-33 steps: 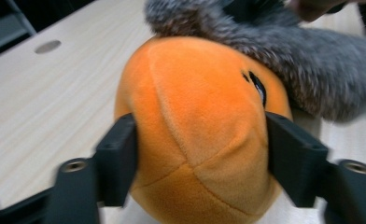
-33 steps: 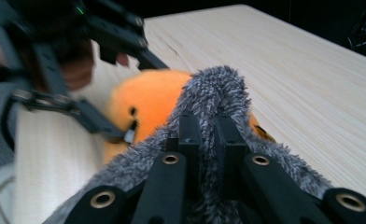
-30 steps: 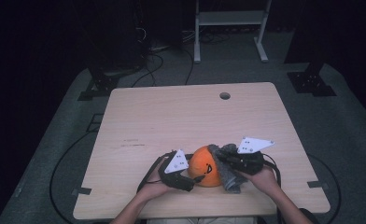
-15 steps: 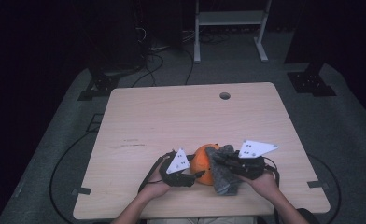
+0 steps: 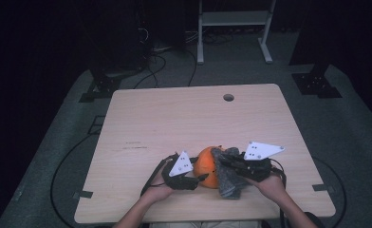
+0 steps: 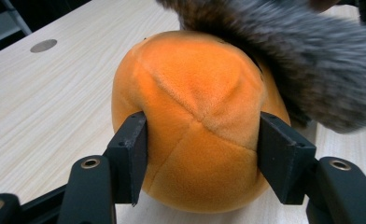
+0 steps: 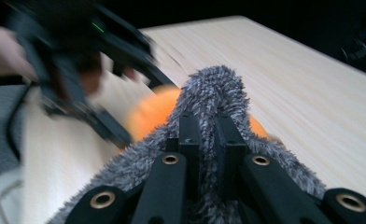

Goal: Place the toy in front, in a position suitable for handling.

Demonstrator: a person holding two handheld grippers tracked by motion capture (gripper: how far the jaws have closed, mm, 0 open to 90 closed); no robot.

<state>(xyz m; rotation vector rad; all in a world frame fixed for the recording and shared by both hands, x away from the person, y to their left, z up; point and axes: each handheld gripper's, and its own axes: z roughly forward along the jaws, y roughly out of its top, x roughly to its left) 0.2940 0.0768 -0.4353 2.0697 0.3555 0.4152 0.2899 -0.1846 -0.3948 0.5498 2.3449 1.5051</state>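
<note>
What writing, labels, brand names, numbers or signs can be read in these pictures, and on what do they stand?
None can be read.
Dark marks on the table, left of its middle in the high view: too small and blurred to tell whether they are writing.
Orange plush ball: no label or print on the side shown.
Grey fuzzy cloth: no tag seen.
Small green light on the other gripper in the right gripper view: a light, not a character.
</note>
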